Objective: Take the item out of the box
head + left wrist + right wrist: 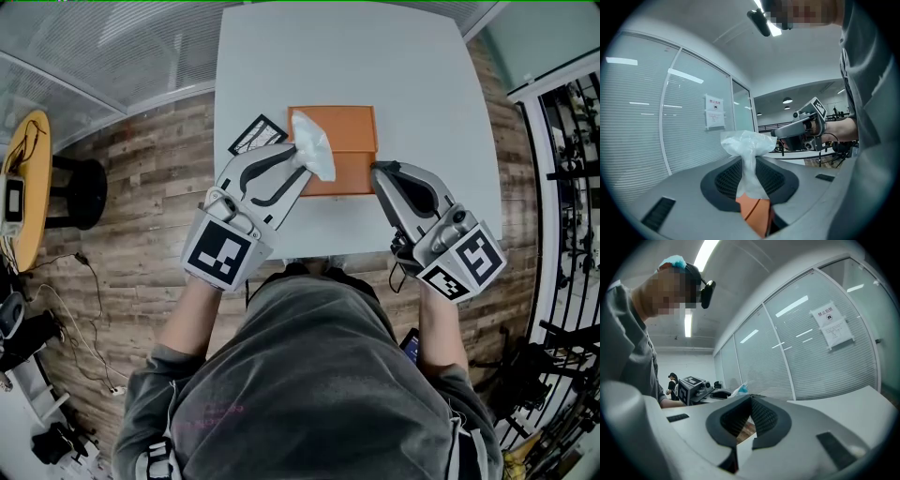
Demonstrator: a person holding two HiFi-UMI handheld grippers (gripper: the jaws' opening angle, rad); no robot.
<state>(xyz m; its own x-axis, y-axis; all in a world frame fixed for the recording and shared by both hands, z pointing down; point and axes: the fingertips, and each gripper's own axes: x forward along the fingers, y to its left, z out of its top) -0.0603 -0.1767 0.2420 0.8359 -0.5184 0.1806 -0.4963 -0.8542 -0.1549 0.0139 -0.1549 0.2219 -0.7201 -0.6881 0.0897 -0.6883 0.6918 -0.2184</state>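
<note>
An orange flat box lies in the middle of the white table. My left gripper is shut on a crumpled white plastic-wrapped item, which it holds over the box's left part. In the left gripper view the item rises from between the closed jaws of the left gripper, with the orange box below. My right gripper is at the box's right edge, shut with nothing between its jaws. In the right gripper view the right gripper shows only a thin gap.
A small black-and-white card lies on the table left of the box. The table's front edge runs just below both grippers, with wood floor beyond. A yellow stool stands at the far left, and glass partitions surround the table.
</note>
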